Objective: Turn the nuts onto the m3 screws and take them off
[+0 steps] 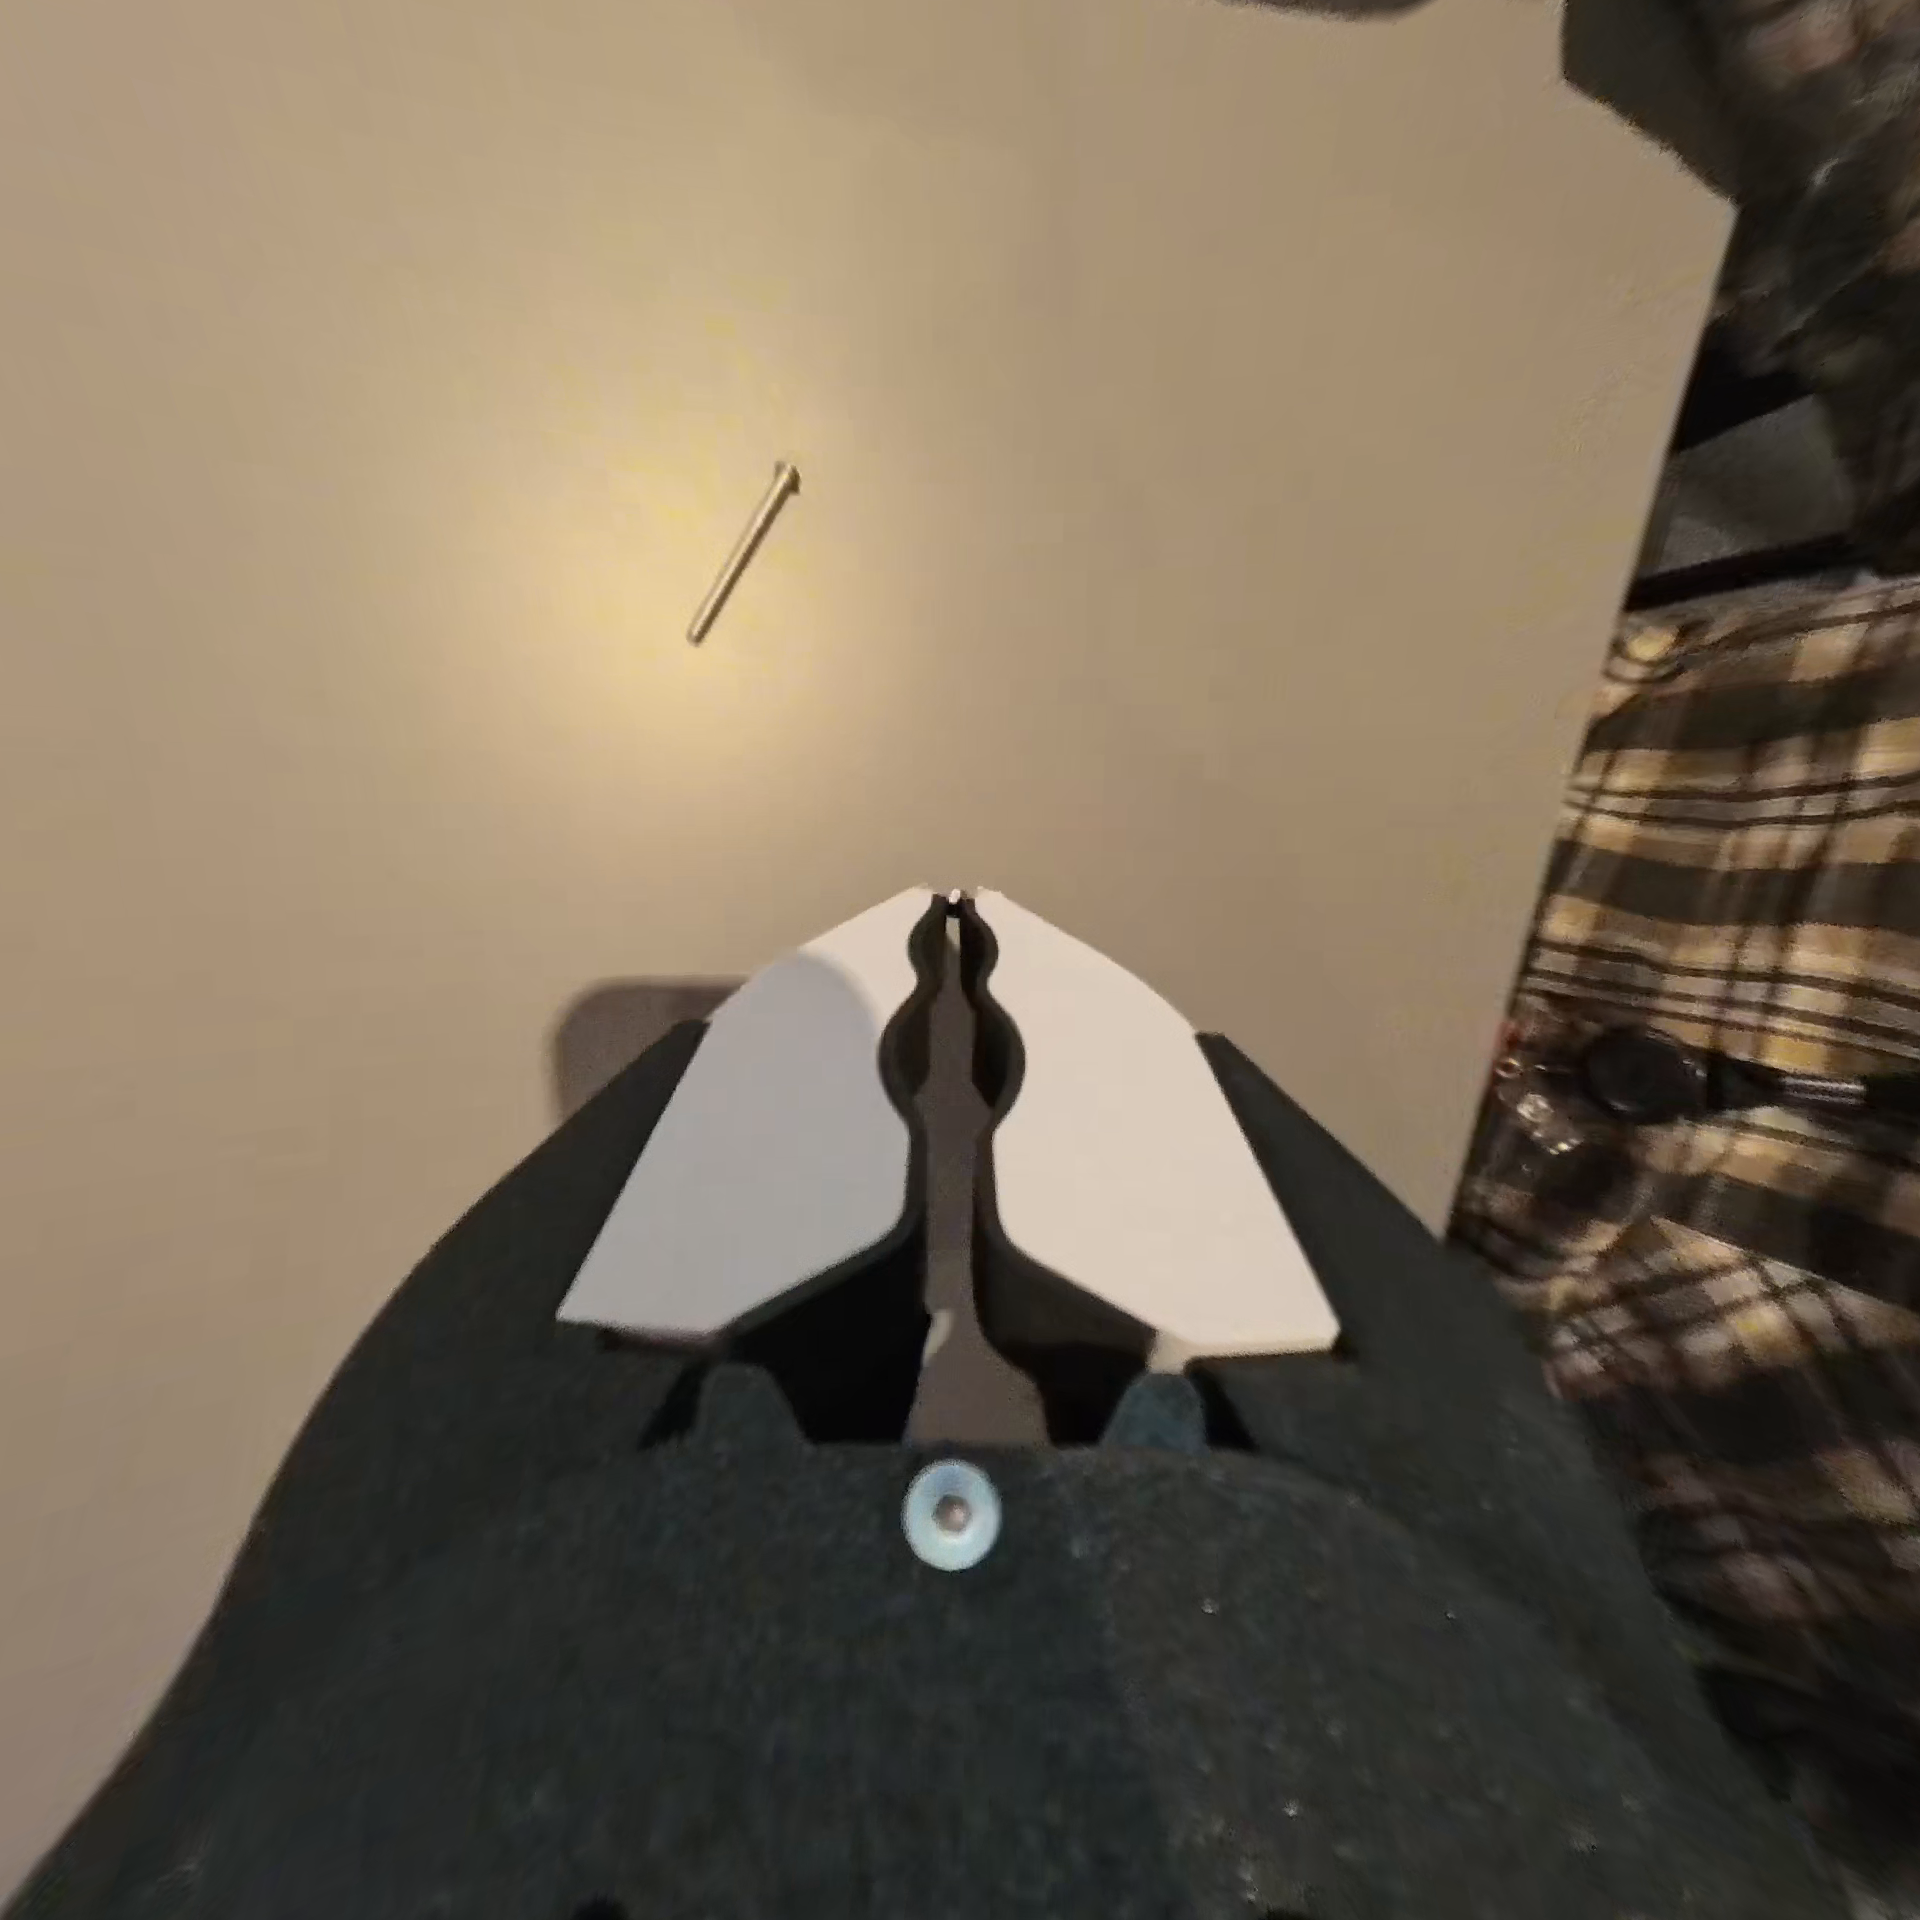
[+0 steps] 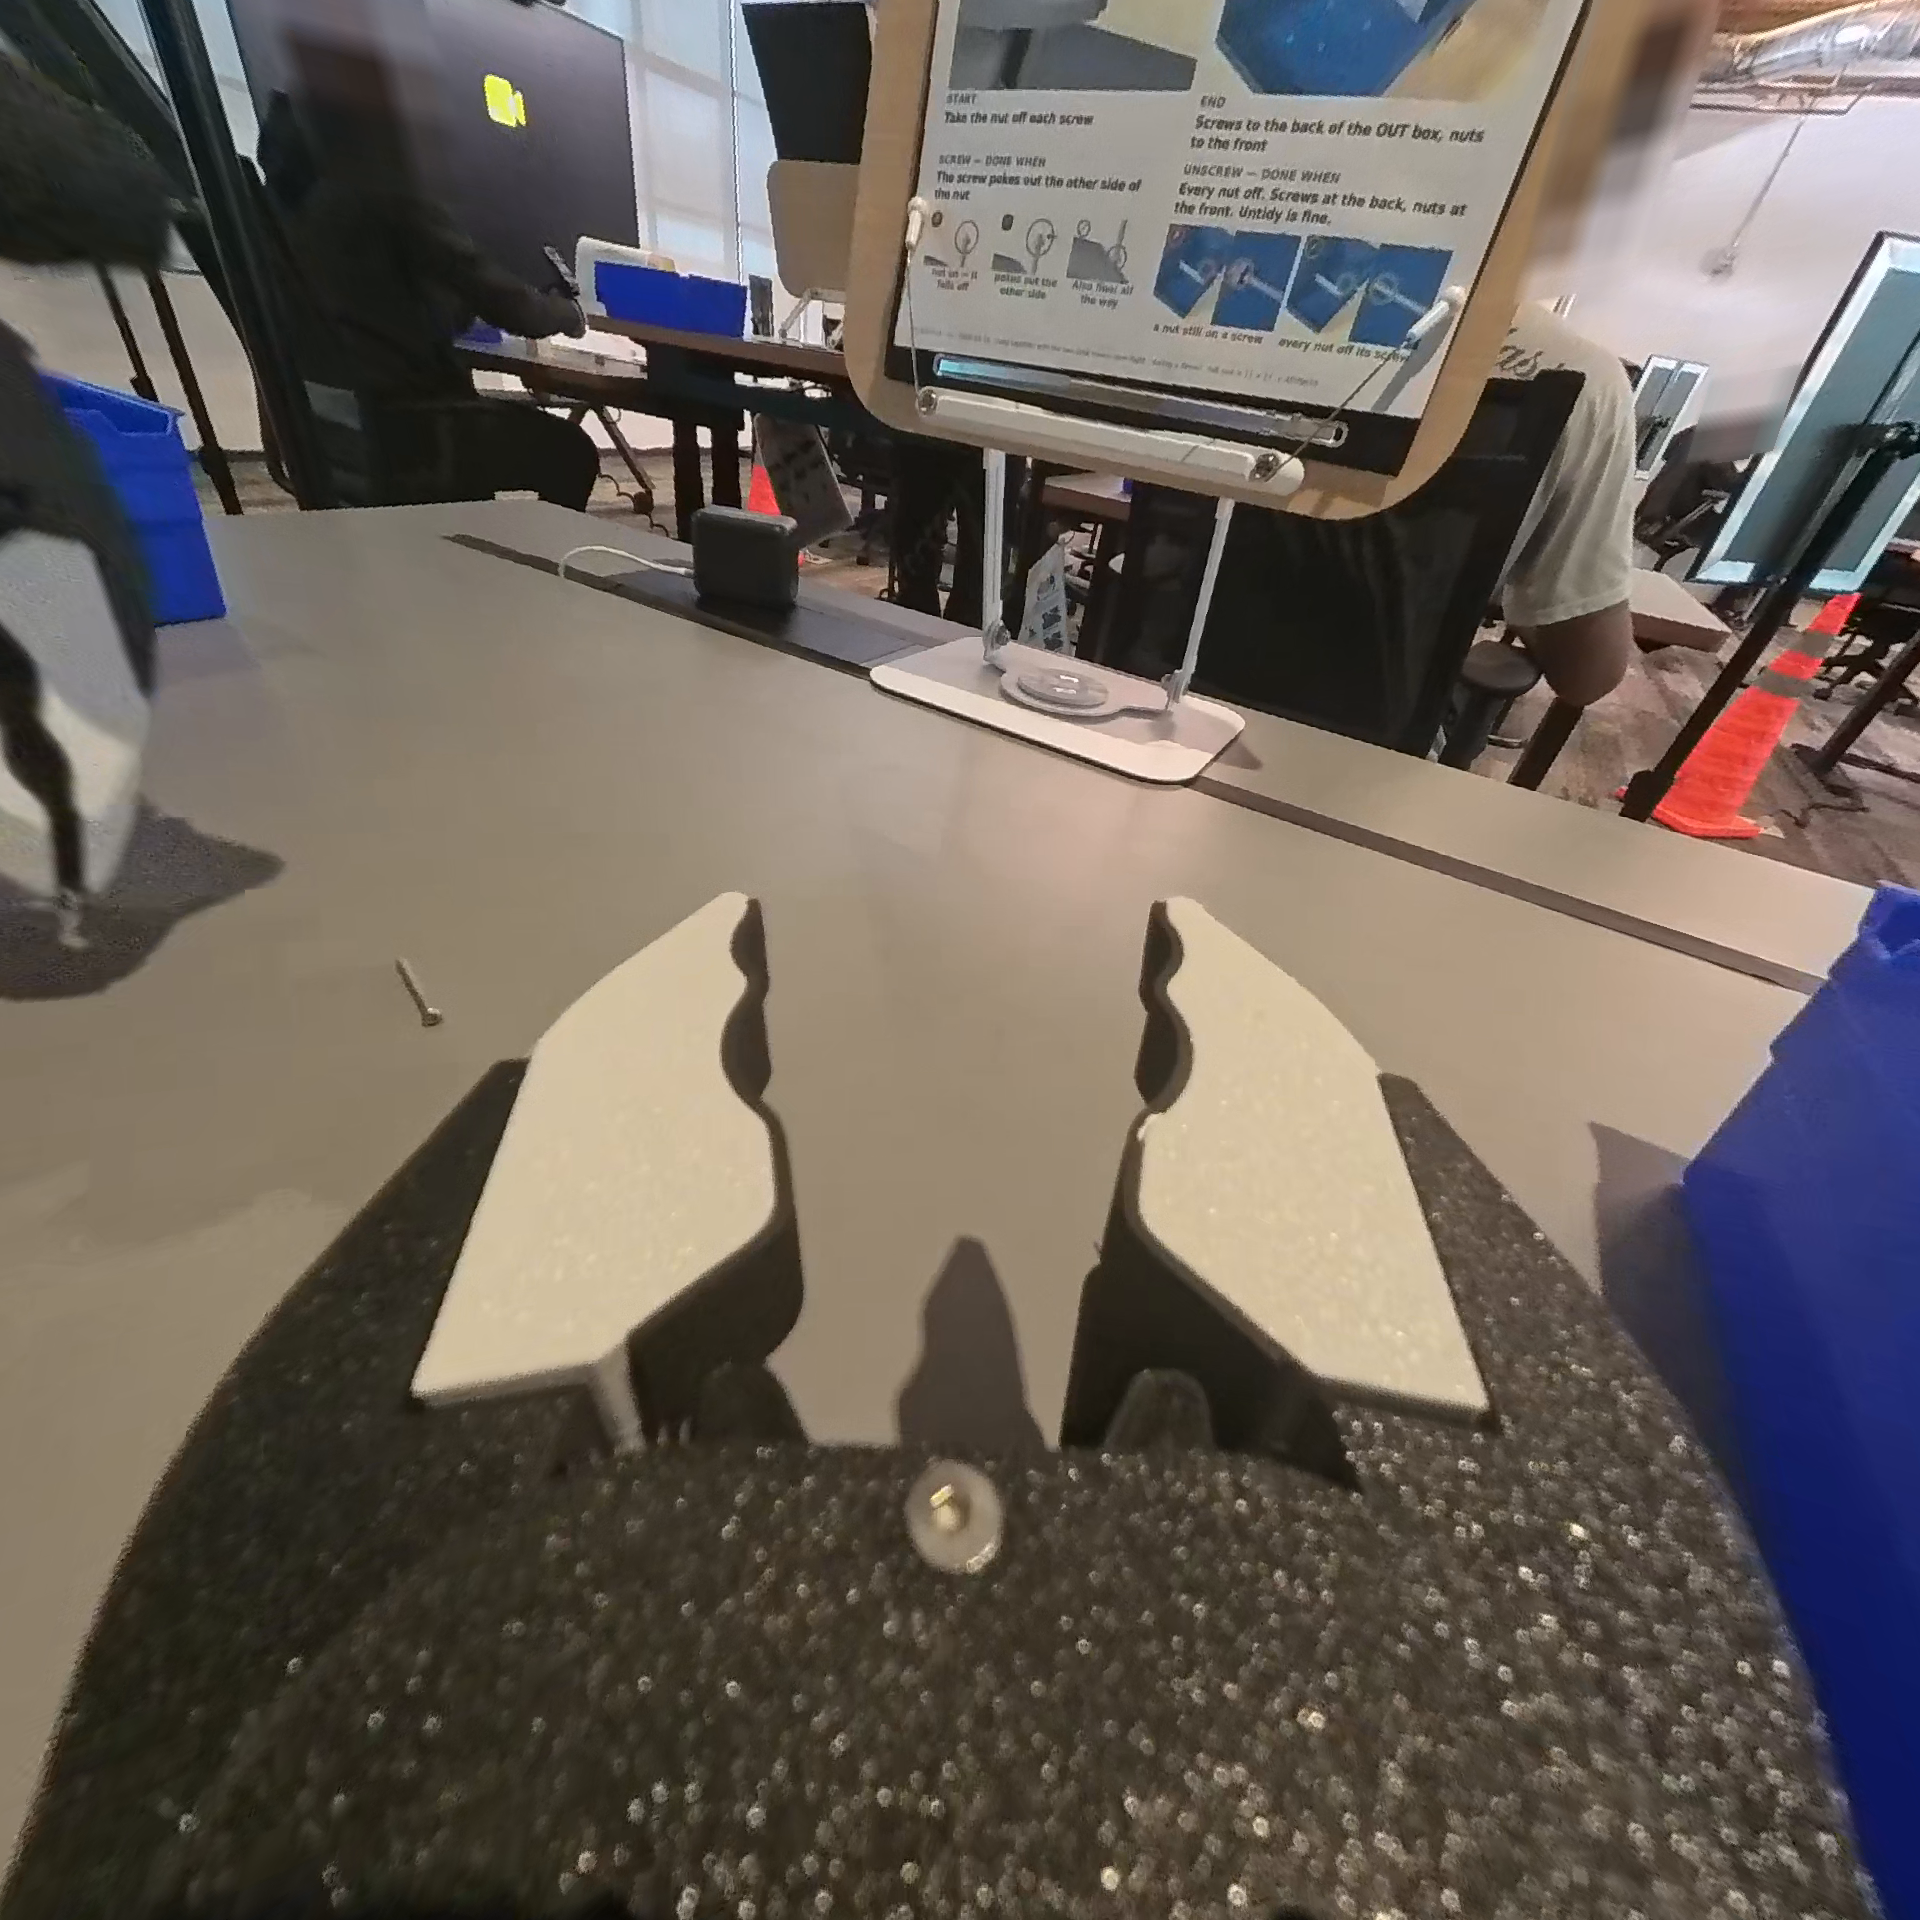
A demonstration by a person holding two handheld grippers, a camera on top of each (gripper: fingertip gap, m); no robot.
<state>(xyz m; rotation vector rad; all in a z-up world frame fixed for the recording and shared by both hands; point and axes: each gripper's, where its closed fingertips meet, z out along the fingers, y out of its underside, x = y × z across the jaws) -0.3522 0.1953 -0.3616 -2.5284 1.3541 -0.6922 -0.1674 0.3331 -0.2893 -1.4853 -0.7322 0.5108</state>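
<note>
my left hand-held gripper is clenched on something tiny, probably a nut, right hand-held gripper released, screw lying mid-surface for pickup

Your right gripper hovers low over the grey table, fingers spread wide with nothing between them. A bare screw lies to its left, near your left gripper. A blue bin stands at the right edge.
</note>
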